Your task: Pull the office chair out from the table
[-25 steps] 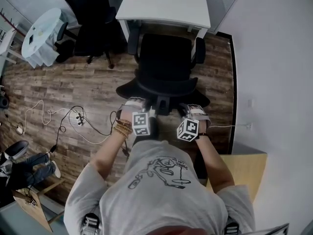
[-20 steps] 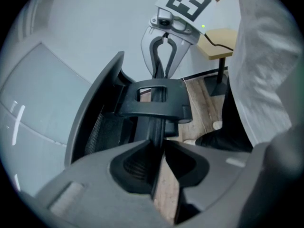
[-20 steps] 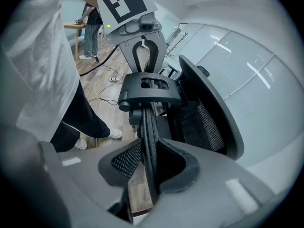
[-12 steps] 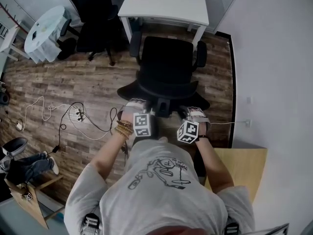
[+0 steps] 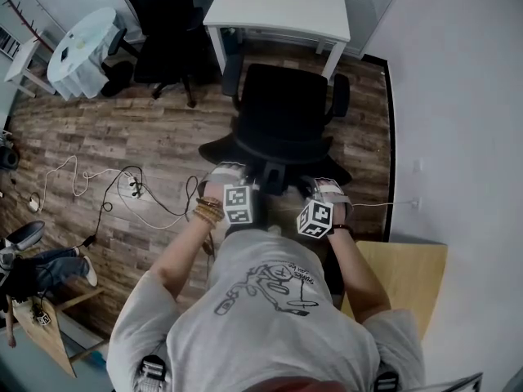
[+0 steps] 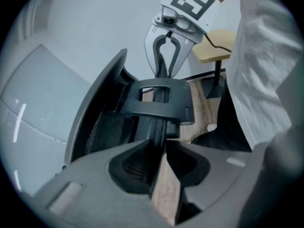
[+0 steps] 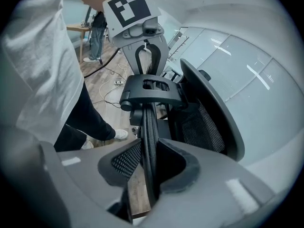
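Two hand-held grippers, one item. Item: black mesh-backed office chair (image 5: 282, 109), standing just in front of the white rectangular bench (image 5: 278, 2), seat out from under the bench's front edge.

Handling, as judged: fairly heavy, yet presumably rolled easily over the wooden floor; back liable to tilt. The stiff, thin top rim (image 7: 148, 127) is best taken either side of centre.

Left gripper (image 6: 160, 150), right gripper (image 7: 145, 153): rim pinched between both pairs of jaws, the left pair having just been eased wider.

Pose: both angled steeply down, elbows tucked, on the side of the chair away from the bench.
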